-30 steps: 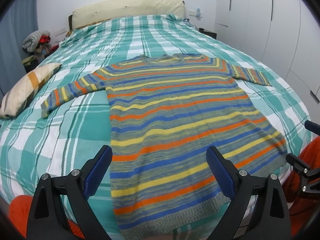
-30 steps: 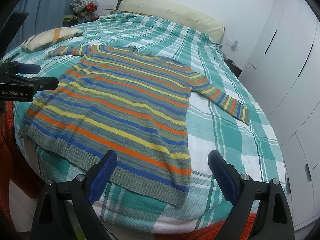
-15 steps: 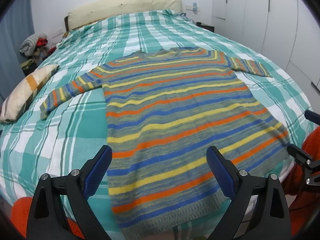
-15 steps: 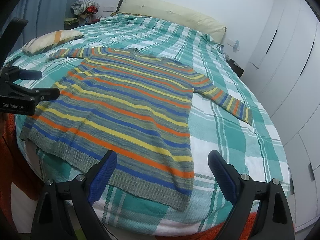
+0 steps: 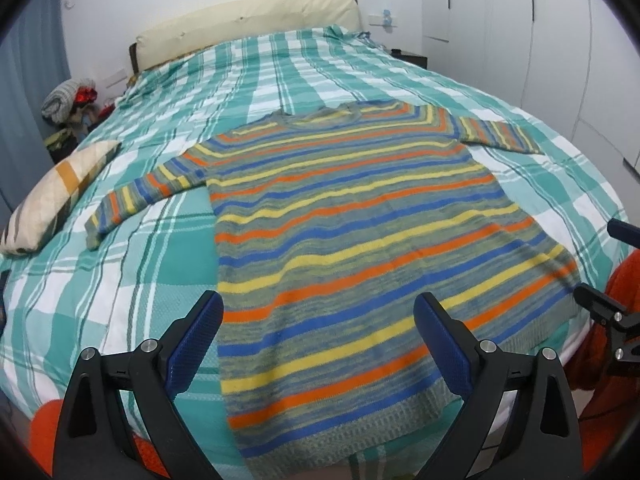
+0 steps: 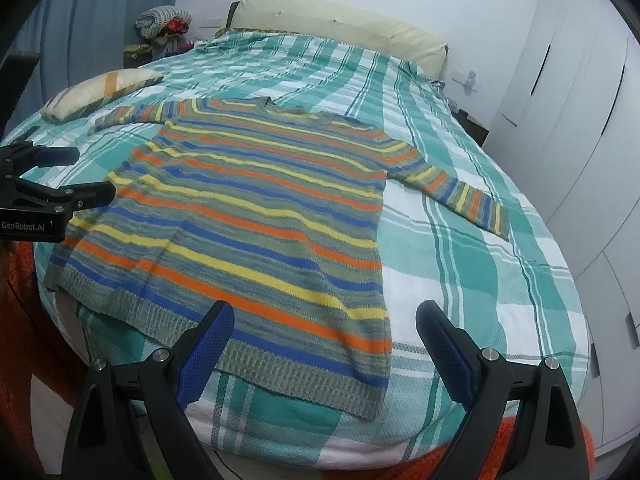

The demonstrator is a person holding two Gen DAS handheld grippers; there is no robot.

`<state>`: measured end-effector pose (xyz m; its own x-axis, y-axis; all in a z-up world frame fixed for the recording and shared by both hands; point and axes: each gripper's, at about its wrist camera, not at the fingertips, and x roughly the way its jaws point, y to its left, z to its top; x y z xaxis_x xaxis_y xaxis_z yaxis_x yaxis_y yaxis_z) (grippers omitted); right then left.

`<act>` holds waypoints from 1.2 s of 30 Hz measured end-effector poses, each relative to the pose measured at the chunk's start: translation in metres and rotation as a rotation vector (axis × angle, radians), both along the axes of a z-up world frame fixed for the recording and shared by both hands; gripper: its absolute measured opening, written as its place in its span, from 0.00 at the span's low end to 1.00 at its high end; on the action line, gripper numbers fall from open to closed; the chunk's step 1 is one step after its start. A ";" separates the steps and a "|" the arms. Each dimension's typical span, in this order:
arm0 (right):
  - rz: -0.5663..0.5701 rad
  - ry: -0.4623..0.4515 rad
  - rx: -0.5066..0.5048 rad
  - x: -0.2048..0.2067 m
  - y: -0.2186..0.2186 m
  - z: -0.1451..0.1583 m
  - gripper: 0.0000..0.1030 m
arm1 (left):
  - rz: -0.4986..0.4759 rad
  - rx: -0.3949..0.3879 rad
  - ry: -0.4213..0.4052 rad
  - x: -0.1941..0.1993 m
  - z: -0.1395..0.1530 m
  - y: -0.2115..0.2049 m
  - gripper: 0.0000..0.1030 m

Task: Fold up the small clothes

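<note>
A striped sweater (image 5: 352,240) in grey, blue, yellow and orange lies flat on the bed, both sleeves spread out, its hem at the near edge. In the right wrist view the same sweater (image 6: 256,224) reaches to the bed's foot. My left gripper (image 5: 318,316) hovers open above the hem's left part, with nothing between its blue pads. My right gripper (image 6: 324,324) hangs open over the hem's right corner, also holding nothing. Each gripper shows at the edge of the other's view: the right gripper (image 5: 612,276) and the left gripper (image 6: 68,176).
The bed (image 5: 132,280) has a teal and white checked cover. A striped pillow (image 5: 60,196) lies at its left side. A cream headboard (image 5: 248,24) stands at the back, with white wardrobe doors (image 6: 580,120) along the right. Orange cloth (image 6: 512,436) shows below the bed's foot.
Both views have shifted slightly, so the sweater sits a little lower in frame. The sweater has not moved and both grippers stay open.
</note>
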<state>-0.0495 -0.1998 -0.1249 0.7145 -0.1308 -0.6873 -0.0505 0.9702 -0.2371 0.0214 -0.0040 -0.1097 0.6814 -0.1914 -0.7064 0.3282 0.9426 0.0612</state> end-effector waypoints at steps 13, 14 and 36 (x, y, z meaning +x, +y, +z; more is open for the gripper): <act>0.021 0.008 0.008 -0.002 0.002 0.000 0.89 | 0.001 0.003 -0.006 0.000 0.001 0.000 0.94; 0.023 0.009 0.008 -0.002 0.003 0.000 0.89 | 0.002 0.004 -0.006 0.000 0.001 0.000 0.94; 0.056 0.018 -0.007 -0.002 0.014 -0.004 0.89 | 0.047 -0.017 -0.016 0.005 0.005 0.013 0.94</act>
<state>-0.0515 -0.1853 -0.1291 0.7087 -0.0953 -0.6991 -0.1092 0.9641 -0.2421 0.0265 0.0086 -0.1045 0.7009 -0.1708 -0.6926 0.2824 0.9580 0.0495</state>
